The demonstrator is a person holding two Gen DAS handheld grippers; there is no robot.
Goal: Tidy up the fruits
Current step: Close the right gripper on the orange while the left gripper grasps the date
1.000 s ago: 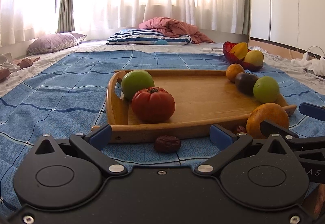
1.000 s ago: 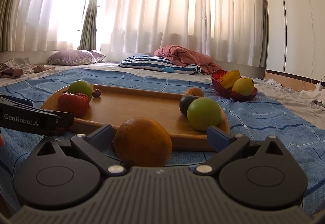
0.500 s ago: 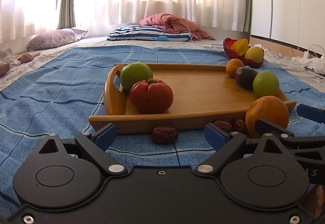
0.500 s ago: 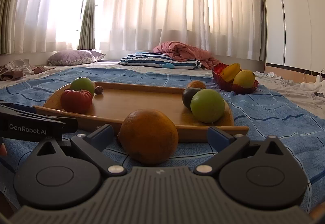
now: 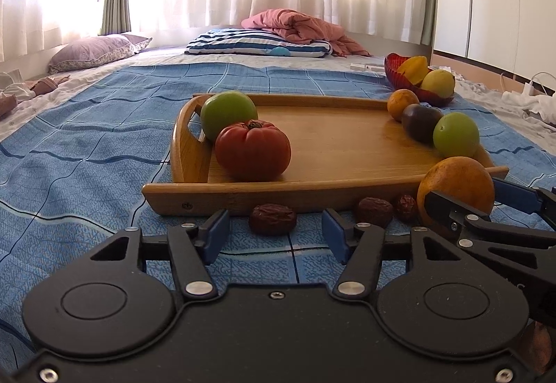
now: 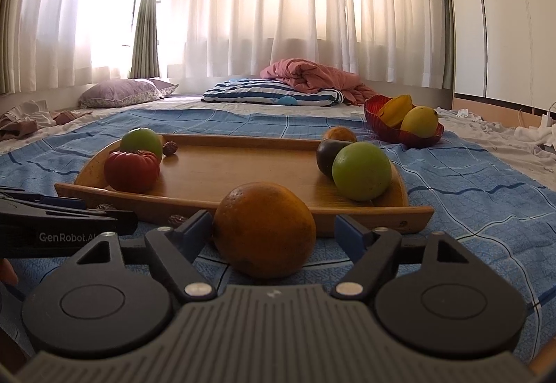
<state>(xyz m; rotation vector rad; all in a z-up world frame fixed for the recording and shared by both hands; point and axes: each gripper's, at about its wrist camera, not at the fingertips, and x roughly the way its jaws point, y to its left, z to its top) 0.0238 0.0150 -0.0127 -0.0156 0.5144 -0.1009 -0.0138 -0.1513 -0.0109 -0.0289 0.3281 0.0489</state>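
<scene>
Both tools' jaws narrowed: left tool (image 5: 274,235) around date (image 5: 272,219), right tool (image 6: 274,233) around orange (image 6: 264,229).

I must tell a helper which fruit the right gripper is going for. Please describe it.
Find the wooden tray on the blue blanket. On the blanket before its near edge lies the orange. It is big and round, unlike the small wrinkled dates beside it.

a purple pillow (image 6: 123,93) and striped bedding (image 6: 271,94) lie before white curtains (image 6: 295,0)

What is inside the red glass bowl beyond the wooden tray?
The red glass bowl holds a yellow-orange star fruit and a round yellow fruit. Its wall and these fruits hide the bowl's bottom.
</scene>
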